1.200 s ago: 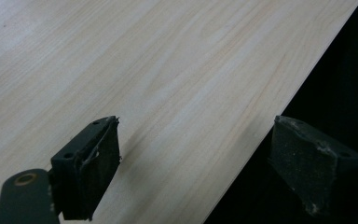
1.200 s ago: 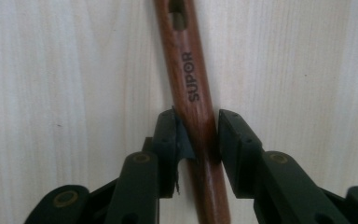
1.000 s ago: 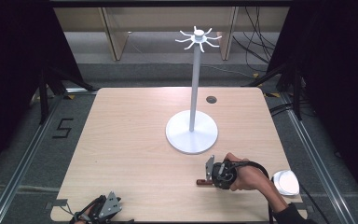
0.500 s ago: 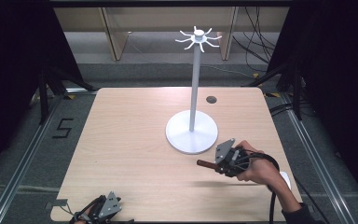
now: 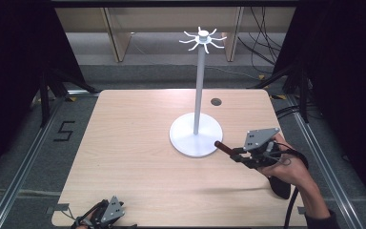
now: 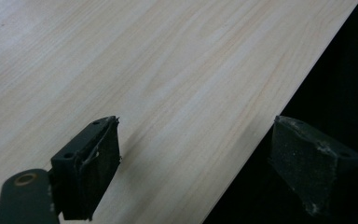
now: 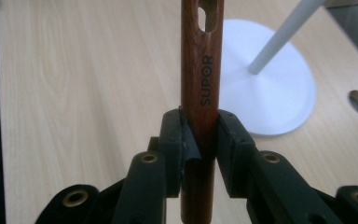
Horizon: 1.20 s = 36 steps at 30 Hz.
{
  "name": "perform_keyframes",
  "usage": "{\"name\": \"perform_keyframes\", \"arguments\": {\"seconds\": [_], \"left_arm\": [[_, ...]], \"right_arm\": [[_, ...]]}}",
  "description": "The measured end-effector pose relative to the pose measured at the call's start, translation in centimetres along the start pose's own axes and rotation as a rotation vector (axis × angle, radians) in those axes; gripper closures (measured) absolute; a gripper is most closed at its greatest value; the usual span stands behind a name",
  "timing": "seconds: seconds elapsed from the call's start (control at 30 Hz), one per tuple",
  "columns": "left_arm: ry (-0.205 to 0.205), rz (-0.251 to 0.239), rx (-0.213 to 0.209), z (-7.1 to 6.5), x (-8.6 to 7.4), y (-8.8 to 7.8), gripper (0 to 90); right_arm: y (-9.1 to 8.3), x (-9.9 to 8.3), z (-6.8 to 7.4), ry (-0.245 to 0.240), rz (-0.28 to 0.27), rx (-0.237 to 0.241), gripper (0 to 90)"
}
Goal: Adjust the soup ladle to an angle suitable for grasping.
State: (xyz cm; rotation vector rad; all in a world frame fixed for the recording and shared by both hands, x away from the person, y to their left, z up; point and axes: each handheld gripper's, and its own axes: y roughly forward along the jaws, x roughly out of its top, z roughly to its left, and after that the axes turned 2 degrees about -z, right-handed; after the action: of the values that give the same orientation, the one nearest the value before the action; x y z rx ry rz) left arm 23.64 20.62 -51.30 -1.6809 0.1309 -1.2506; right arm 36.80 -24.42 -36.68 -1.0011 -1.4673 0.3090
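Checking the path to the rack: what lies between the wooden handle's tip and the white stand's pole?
Only the stand's round white base, in the high view: the wooden handle in the right hand-held gripper ends by its rim, short of the pole.

The light wooden table [image 5: 138,157] carries a white stand [image 5: 196,136], its round base right of centre. A dark round hole [image 5: 216,101] lies just behind the base.

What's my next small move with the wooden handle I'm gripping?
Probably keep raising the right gripper toward the hooks atop the white stand: it is shut on the wooden handle, whose hanging slot points at the stand's base, far below them.
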Motion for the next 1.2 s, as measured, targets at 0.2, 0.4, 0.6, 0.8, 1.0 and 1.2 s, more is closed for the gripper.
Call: {"name": "perform_keyframes", "arguments": {"seconds": [0.2, 0.4, 0.6, 0.8, 1.0, 1.2], "left_arm": [[0.001, 0.0, 0.006, -0.1, 0.0, 0.1, 15.3], [0.002, -0.001, 0.005, 0.0, 0.0, 0.1, 15.3], [-0.004, -0.002, 0.002, 0.1, 0.0, 0.0, 15.2], [0.0, 0.003, 0.001, 0.1, 0.0, 0.0, 15.3], [-0.001, 0.004, 0.001, 0.1, 0.0, 0.0, 15.2], [-0.001, 0.004, 0.001, 0.1, 0.0, 0.0, 15.2]], "right_arm": [[-2.0, -0.3, -0.5, 0.021, -0.073, -0.02, 74.2], [-3.6, -0.7, -1.1, 0.057, -0.163, -0.031, 74.1], [-4.9, -0.9, -2.1, 0.116, -0.295, -0.083, 74.2], [-5.6, -1.0, -3.1, 0.173, -0.387, -0.081, 74.2], [-6.0, -0.9, -4.3, 0.242, -0.502, -0.08, 74.2], [-5.9, 0.4, -5.2, 0.261, -0.592, -0.071, 74.2]]}}
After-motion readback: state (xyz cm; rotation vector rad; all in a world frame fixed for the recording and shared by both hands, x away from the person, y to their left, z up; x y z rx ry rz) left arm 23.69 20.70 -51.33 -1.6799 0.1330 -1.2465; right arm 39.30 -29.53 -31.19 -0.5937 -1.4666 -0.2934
